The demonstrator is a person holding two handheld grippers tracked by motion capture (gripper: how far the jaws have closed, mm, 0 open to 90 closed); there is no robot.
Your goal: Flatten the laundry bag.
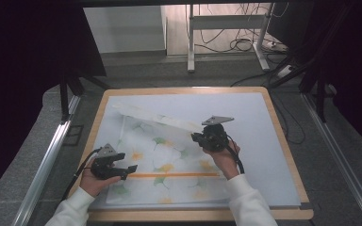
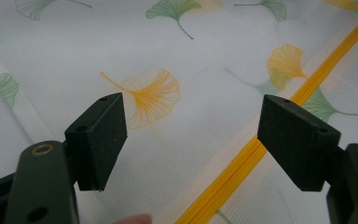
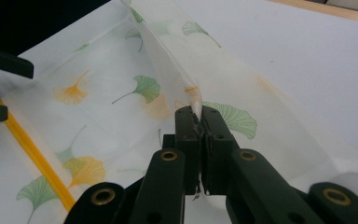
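the work in hand looks like folding a thin, leaf-printed cloth bag point(image 1: 169, 160) that lies flat on the white mat point(image 1: 264, 122) covering the wooden table point(image 1: 283, 141). the bag sits on the left and middle of the mat, with its orange zipper point(image 1: 179, 175) running across near the person's edge.

the right gripper point(image 3: 198, 116) has its jaws pressed together on a pinch of the fabric, and in the high view a strip of the far edge point(image 1: 155, 117) stands lifted off the mat and slants toward that gripper point(image 1: 206, 137). so the grasp is made and the lift has begun, but the raised part is not yet laid down anywhere; most of the bag is flat.

the left gripper point(image 1: 122, 170) hovers at the near left corner of the bag, jaws wide apart and nothing between them; its own view looks down on the zipper point(image 2: 242, 163) and a yellow leaf print point(image 2: 154, 95). it seems ready to pin or take that corner.

judging from this, the fold is at an early stage: carrying the edge over, laying it down and smoothing are all left.
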